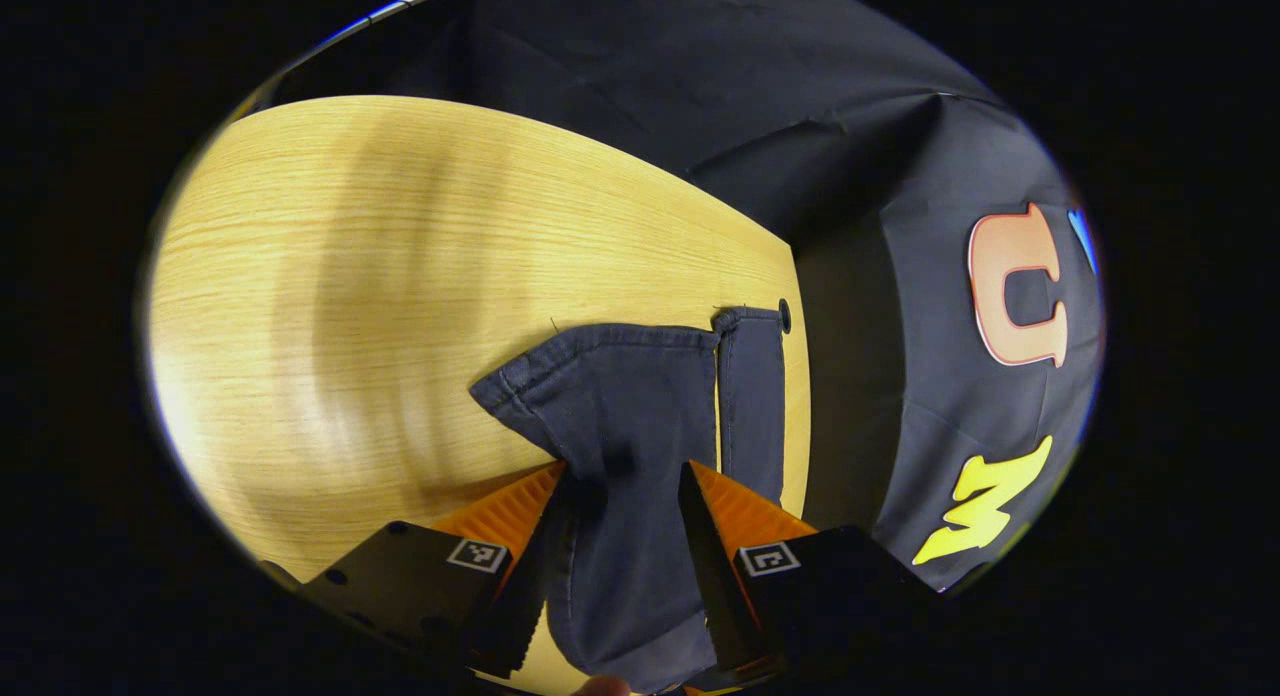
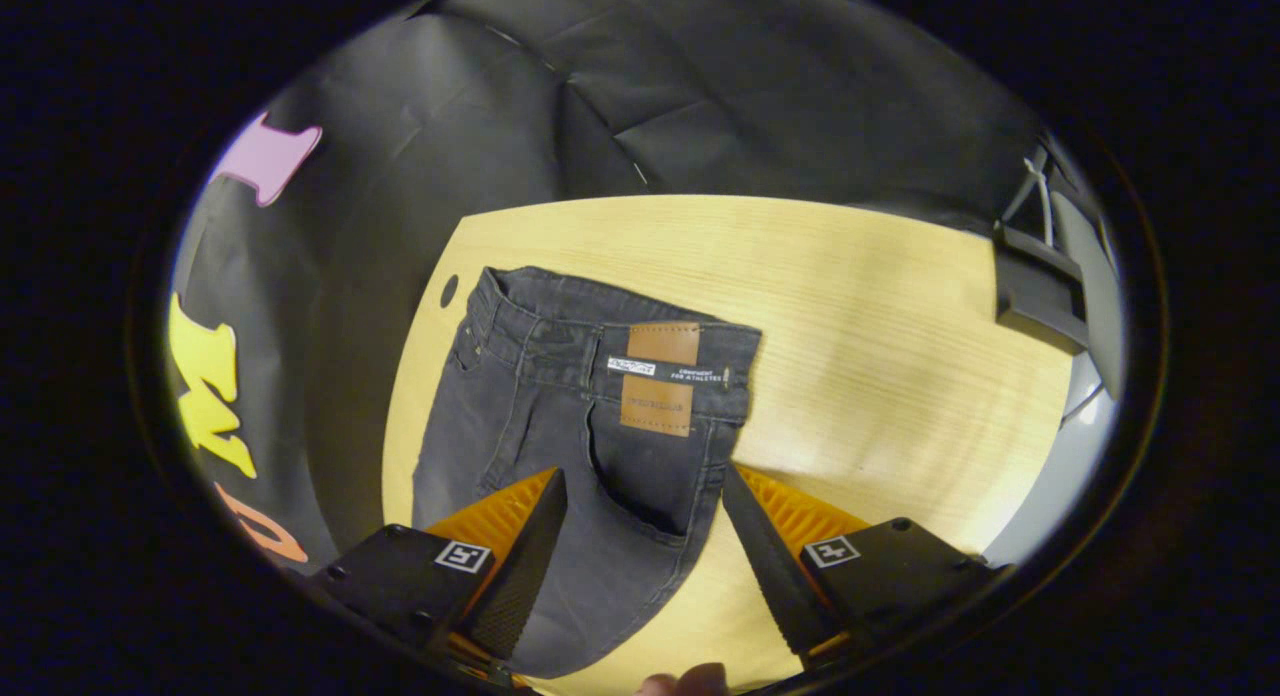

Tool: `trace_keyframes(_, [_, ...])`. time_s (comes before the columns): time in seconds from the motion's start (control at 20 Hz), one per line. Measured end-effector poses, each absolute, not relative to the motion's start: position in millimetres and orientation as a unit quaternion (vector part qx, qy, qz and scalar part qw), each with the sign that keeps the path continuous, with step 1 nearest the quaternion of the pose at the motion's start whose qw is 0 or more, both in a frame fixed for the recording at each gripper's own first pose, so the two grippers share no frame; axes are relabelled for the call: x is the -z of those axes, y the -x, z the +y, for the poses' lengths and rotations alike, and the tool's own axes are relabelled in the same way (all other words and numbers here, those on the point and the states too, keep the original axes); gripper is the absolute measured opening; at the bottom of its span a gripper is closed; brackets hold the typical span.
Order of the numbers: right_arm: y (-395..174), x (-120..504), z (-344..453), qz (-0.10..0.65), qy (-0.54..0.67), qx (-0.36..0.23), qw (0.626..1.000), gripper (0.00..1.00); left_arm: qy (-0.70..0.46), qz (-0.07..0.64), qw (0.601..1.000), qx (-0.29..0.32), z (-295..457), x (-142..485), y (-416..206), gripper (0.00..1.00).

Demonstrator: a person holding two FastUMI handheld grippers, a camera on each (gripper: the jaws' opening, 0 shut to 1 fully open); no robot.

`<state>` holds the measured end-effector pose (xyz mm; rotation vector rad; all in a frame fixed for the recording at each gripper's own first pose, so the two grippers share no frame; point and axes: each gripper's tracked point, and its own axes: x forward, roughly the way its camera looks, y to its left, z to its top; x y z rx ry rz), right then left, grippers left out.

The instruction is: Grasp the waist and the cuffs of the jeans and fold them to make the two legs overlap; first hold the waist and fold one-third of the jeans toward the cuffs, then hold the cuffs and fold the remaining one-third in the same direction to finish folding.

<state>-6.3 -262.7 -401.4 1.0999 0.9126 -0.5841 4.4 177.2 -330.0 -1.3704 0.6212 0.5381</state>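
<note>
1. Pale wooden table (image 2: 880, 306) is stretching toward the booth's black cloth wall (image 1: 700, 66), carrying dark jeans (image 2: 560, 446) laid flat near its edge.
2. Left gripper (image 1: 620, 481) is hovering with fingers spread on either side of the cuffs (image 1: 620, 376), not pinching them.
3. Right gripper (image 2: 645, 486) is hanging open over the seat, with the waist (image 2: 620, 351) and its brown patch (image 2: 660, 376) lying just beyond.

Matt dark denim jeans (image 2: 590, 426) with a leather-look patch (image 2: 657, 378); smooth, pale wood-grain table (image 1: 400, 266).
</note>
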Motion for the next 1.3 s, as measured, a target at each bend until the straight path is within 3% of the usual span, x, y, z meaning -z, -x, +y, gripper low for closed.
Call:
trace_keyframes(0.05, [9, 401, -263, 0.423, -0.482, 0.272, 0.717, 0.93, 0.613, 0.280, 0.698, -0.242, 177, 331, -6, 0.80])
trace_keyframes(0.1, [8, 402, -264, 0.434, -0.468, 0.280, 0.717, 0.98, 0.611, 0.282, 0.698, -0.243, 177, 332, -8, 0.66])
trace_keyframes(0.15, [8, 404, -264, 0.450, -0.451, 0.293, 0.712, 0.97, 0.608, 0.287, 0.699, -0.245, 177, 334, -9, 0.63])
trace_keyframes(0.3, [7, 405, -266, 0.471, -0.424, 0.332, 0.698, 0.80, 0.600, 0.297, 0.701, -0.247, 178, 338, -13, 0.52])
trace_keyframes(0.35, [7, 410, -266, 0.481, -0.412, 0.341, 0.695, 0.71, 0.597, 0.300, 0.701, -0.248, 177, 340, -15, 0.36])
trace_keyframes(0.4, [11, 415, -271, 0.498, -0.387, 0.357, 0.689, 0.79, 0.594, 0.305, 0.700, -0.253, 177, 343, -14, 0.36])
trace_keyframes(0.45, [13, 420, -269, 0.502, -0.377, 0.371, 0.684, 0.67, 0.592, 0.308, 0.699, -0.258, 178, 347, -12, 0.37])
trace_keyframes(0.5, [14, 420, -270, 0.508, -0.372, 0.379, 0.678, 0.66, 0.591, 0.310, 0.698, -0.259, 178, 346, -13, 0.31])
trace_keyframes(0.55, [14, 420, -270, 0.511, -0.368, 0.384, 0.675, 0.53, 0.590, 0.314, 0.698, -0.258, 179, 347, -12, 0.21])
trace_keyframes(0.6, [22, 417, -275, 0.521, -0.354, 0.396, 0.668, 0.53, 0.589, 0.317, 0.697, -0.258, 178, 347, -11, 0.19])
trace_keyframes(0.7, [22, 420, -275, 0.520, -0.369, 0.399, 0.659, 0.28, 0.582, 0.329, 0.698, -0.255, 176, 349, -12, 0.12])
trace_keyframes(0.75, [25, 423, -275, 0.519, -0.379, 0.393, 0.658, 0.28, 0.580, 0.336, 0.697, -0.253, 176, 349, -12, 0.08])
trace_keyframes(0.85, [21, 419, -275, 0.519, -0.402, 0.377, 0.653, 0.07, 0.584, 0.345, 0.690, -0.251, 175, 346, -11, 0.06])
trace_keyframes(1.0, [20, 409, -274, 0.499, -0.448, 0.356, 0.651, 0.00, 0.611, 0.357, 0.666, -0.237, 171, 326, -10, 0.04])
trace_keyframes(1.3, [16, 345, -268, 0.437, -0.524, 0.295, 0.669, 0.01, 0.617, 0.352, 0.669, -0.219, 170, 268, -11, 0.04])
